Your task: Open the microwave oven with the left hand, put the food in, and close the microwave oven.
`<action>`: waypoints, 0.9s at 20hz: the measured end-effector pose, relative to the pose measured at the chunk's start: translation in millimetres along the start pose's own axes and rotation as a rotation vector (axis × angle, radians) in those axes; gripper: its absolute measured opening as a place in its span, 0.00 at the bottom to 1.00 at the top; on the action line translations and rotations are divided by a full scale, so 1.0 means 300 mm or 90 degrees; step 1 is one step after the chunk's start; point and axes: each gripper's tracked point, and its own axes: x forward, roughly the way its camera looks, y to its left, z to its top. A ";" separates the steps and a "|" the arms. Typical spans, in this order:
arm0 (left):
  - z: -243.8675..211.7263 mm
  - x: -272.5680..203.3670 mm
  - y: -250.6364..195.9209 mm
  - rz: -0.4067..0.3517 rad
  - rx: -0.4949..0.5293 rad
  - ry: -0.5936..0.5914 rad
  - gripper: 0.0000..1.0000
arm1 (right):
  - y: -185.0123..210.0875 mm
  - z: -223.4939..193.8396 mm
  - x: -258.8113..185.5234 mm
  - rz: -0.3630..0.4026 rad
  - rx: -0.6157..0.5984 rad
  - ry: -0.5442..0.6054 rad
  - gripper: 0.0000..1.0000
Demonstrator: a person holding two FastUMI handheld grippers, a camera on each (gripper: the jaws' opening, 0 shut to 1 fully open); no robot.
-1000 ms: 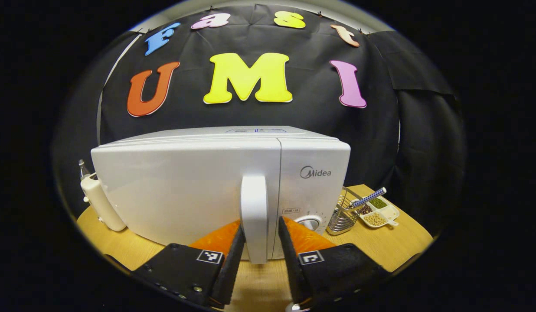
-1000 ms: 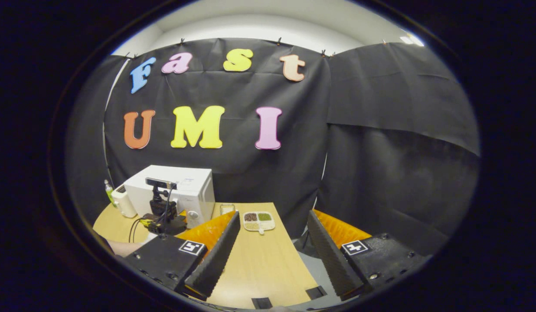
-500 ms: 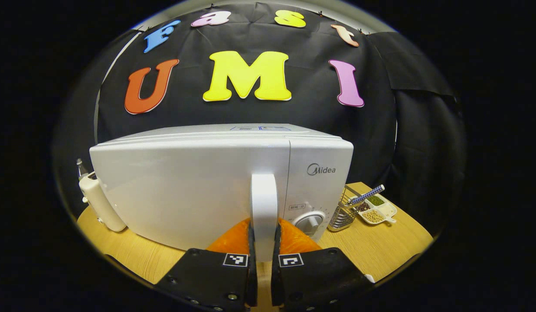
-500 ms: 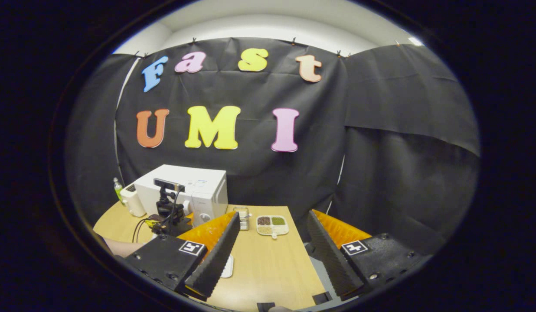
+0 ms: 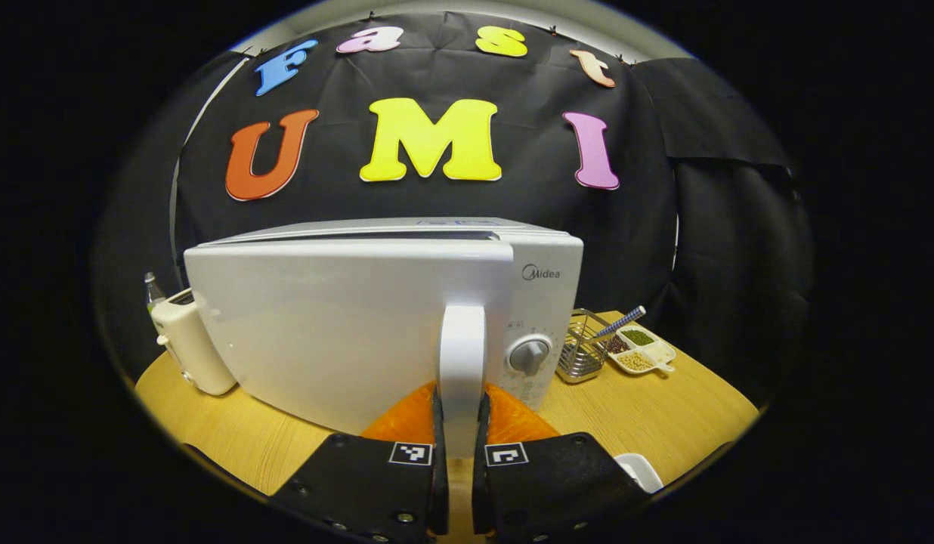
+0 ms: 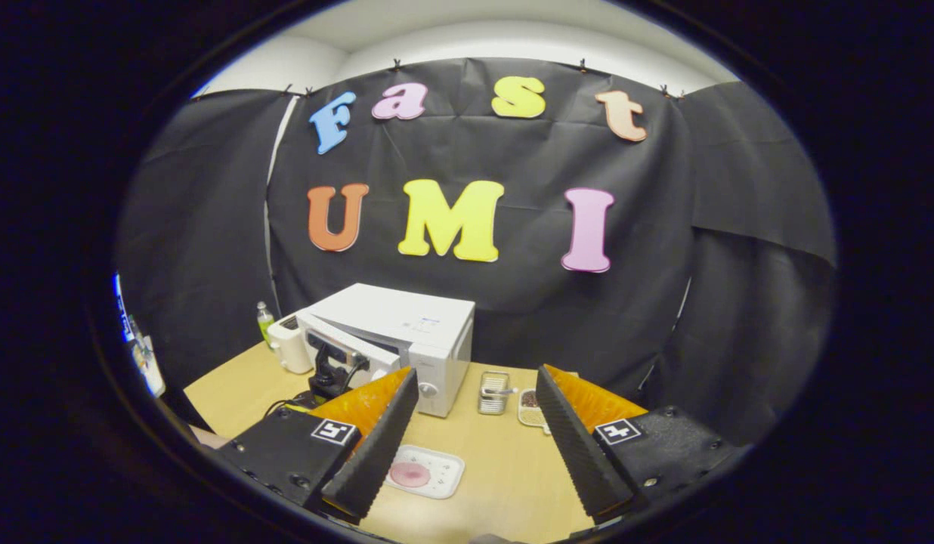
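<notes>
In the left gripper view, the left gripper [image 5: 459,423] is clamped on the white upright plastic door handle [image 5: 462,355] of the white boxy microwave oven [image 5: 376,317], both black fingers pressed flat against the handle's sides. The smooth white door [image 5: 338,325] stands slightly ajar, a dark gap showing along its top edge. "Midea" is printed in grey on the control panel, above a round grey dial [image 5: 529,355]. To the oven's right on the pale wooden bench [image 5: 663,408] stand a wire mesh basket [image 5: 580,355] with a blue checked stick leaning out of it and a white divided dish of beans [image 5: 639,351]. A cream toaster-like appliance [image 5: 191,347] sits at the oven's left. A white tray corner [image 5: 639,472] shows beside the right finger.

In the right gripper view, the right gripper [image 6: 471,438] hangs wide apart above the bench with nothing between its ridged black fingers, which have orange backs. Between them, on the bench, lies the white rectangular tray with a round pink piece of food [image 6: 425,472]. Farther off stands the oven, the other gripper at its door, with a green bottle [image 6: 264,321] behind the cream appliance.
</notes>
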 end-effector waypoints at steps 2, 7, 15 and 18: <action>-0.023 -0.088 0.035 0.012 0.020 0.004 0.11 | 0.015 -0.006 0.026 0.023 -0.004 -0.005 1.00; -0.080 -0.278 0.141 0.056 0.024 0.019 0.11 | 0.107 0.031 0.013 0.085 0.004 -0.044 1.00; -0.133 -0.473 0.339 0.124 0.027 0.020 0.11 | 0.171 0.060 -0.135 0.064 -0.018 -0.073 1.00; -0.148 -0.529 0.413 0.144 0.018 0.023 0.12 | 0.191 0.060 -0.185 0.054 -0.012 -0.079 1.00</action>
